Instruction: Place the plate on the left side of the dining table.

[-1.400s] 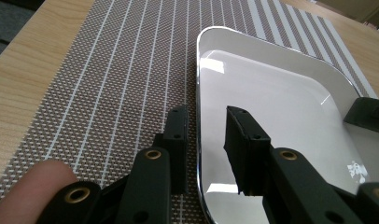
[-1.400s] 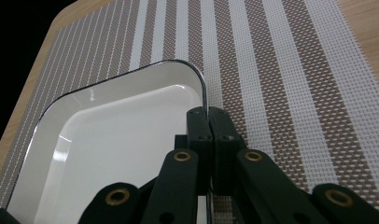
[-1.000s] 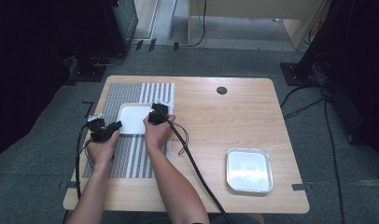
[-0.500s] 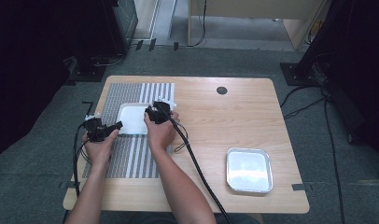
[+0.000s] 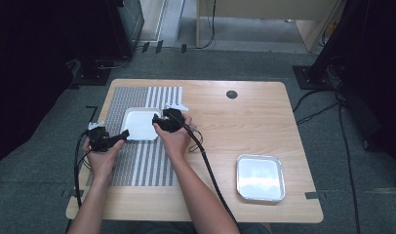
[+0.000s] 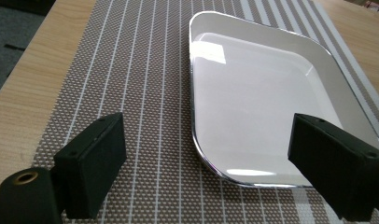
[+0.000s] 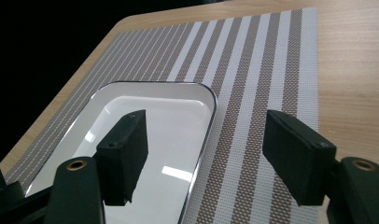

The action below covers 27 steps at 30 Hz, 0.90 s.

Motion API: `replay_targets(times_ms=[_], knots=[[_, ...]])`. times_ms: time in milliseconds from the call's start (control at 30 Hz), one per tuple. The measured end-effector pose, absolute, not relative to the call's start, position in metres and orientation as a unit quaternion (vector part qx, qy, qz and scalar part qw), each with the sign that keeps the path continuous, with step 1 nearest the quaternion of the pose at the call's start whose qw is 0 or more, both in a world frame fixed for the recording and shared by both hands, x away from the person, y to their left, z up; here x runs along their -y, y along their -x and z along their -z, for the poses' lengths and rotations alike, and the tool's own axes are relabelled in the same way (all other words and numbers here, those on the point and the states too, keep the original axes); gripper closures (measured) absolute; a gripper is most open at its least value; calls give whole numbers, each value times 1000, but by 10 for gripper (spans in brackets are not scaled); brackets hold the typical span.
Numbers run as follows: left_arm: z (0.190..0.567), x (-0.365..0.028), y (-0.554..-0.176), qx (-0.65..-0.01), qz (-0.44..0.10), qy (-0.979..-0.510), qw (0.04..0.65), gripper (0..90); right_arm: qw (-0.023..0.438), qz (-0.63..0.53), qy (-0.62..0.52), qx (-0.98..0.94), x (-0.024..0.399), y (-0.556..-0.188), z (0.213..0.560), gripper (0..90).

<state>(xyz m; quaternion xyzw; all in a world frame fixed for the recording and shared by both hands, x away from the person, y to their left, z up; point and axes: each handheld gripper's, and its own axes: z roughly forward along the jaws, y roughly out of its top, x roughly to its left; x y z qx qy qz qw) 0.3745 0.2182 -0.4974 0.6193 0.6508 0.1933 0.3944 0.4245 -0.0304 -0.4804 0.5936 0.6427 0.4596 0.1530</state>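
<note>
A white square plate (image 5: 139,124) (image 6: 257,107) (image 7: 173,107) lies flat on a brown-and-white striped placemat (image 5: 137,165). My left gripper (image 5: 122,137) (image 6: 208,135) sits at the plate's near left corner. Its jaws have just been opening and stand wide, with the corner's rim between them and untouched. My right gripper (image 5: 156,120) (image 7: 204,126) hovers at the plate's right edge. Its jaws have also just been opening; one jaw hangs over the plate, the other over the mat, and neither presses the rim.
A shallow metal tray (image 5: 260,176) rests on the wooden table (image 5: 245,126) at the near right. A dark round hole (image 5: 231,94) marks the far side of the table. Black cables (image 5: 210,175) trail from both grippers toward the near edge.
Both pairs of jaws have spread apart and let go of the plate's edges. The right hand has shifted slightly; the left hand and the plate stay where they were.
</note>
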Motion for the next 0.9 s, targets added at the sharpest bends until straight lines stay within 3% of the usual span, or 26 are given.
replay_targets(times_ms=[233, 900], knots=[[492, -220, -363, -644, -174, -617, 417, 0, 155, -448, -582, -661, 49, -410, 477, 266], [485, -202, -327, -625, -179, -636, 416, 0, 176, -438, -559, -682, 101, -368, 473, 251]])
